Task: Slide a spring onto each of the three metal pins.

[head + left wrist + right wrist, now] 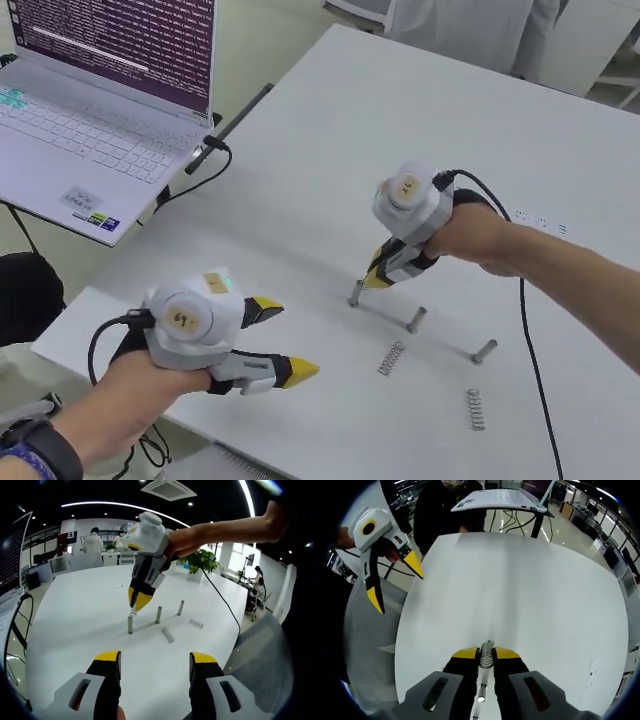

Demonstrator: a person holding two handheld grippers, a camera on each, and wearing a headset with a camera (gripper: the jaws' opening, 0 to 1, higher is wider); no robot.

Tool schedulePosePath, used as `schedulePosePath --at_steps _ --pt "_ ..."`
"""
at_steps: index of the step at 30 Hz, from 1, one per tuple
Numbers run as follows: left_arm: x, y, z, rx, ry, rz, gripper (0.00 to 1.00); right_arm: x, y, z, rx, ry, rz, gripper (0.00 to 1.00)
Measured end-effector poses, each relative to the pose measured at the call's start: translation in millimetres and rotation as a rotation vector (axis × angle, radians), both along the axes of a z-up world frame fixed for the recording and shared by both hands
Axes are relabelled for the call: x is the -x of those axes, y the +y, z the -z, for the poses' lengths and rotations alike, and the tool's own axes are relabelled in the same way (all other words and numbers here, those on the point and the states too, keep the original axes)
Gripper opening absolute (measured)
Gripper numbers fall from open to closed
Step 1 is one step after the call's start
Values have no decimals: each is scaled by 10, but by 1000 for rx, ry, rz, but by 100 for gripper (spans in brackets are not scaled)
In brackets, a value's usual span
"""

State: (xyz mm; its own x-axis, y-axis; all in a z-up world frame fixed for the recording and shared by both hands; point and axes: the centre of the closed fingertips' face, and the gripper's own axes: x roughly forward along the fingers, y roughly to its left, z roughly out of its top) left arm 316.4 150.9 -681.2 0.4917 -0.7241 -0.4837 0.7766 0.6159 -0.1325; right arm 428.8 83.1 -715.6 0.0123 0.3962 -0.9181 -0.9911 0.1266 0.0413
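Note:
Three short metal pins stand in a row on the white table: the left pin (355, 294), the middle pin (416, 320) and the right pin (484, 351). My right gripper (375, 280) is shut on a spring (485, 657) and holds it just above the left pin (130, 624), whose tip (481, 698) shows between the jaws. Two loose springs lie flat in front of the pins, one (391, 358) near the middle pin and another (475, 409) further right. My left gripper (282, 341) hovers open at the near left with nothing between its jaws.
An open laptop (100, 110) sits on a side stand at the far left, with a black cable (215, 150) running onto the table (330, 150). The right gripper's cable (525, 330) trails across the table's right side. People and desks stand in the room beyond.

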Motion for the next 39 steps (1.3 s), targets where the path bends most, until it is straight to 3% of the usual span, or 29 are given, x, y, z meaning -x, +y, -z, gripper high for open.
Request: schedulePosePath --at_steps 15,39 --pt "6 46 14 3 9 -15 49 -46 51 48 22 -3 -32 9" --pt "9 53 15 10 13 -20 49 -28 102 253 94 0 -102 9"
